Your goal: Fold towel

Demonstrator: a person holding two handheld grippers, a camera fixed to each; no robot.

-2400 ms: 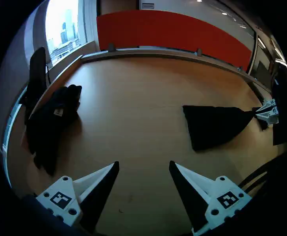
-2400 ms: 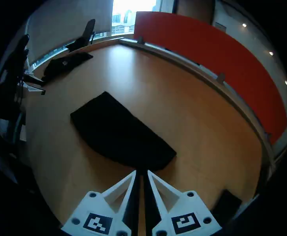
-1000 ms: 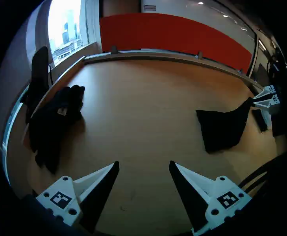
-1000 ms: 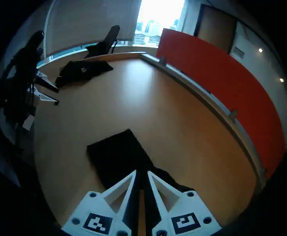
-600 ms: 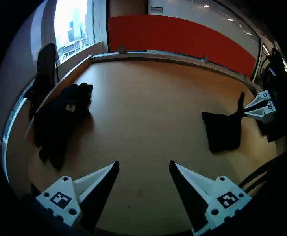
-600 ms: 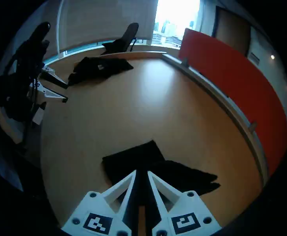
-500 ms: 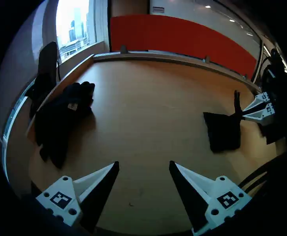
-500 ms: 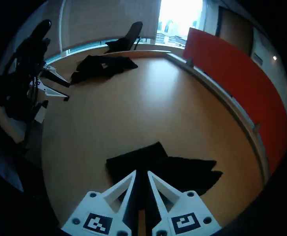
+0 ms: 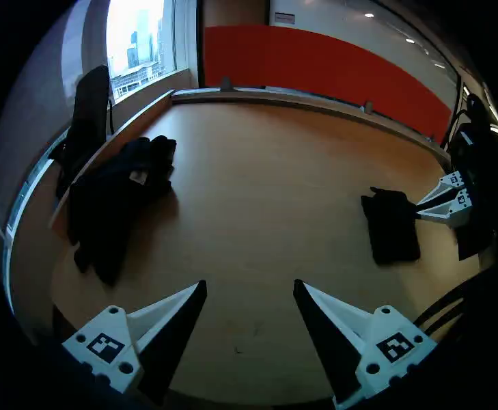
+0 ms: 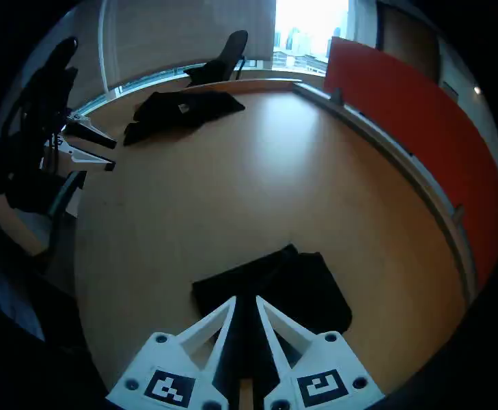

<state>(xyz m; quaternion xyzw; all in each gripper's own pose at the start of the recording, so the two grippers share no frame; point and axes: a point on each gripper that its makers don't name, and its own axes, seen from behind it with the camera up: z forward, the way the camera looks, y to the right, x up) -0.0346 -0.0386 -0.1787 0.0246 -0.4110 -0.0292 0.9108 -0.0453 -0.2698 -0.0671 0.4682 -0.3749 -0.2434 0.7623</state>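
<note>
Right hand-held gripper [image 10: 246, 301] pinches the folded black towel [image 10: 307, 290] at six o'clock; left hand-held gripper [image 9: 249, 285] gapes wide, empty.

In the left gripper view the towel [image 9: 391, 229] lies on the worktop [image 9: 269, 178] at the right of the frame, the right hand-held gripper [image 9: 419, 207] at its right edge. A heap of clothes [image 9: 115, 198] lies at the left, well apart, a chair [image 9: 88, 123] behind it at upper left. A partition [image 9: 317, 65] lines the worktop's far edge.
</note>
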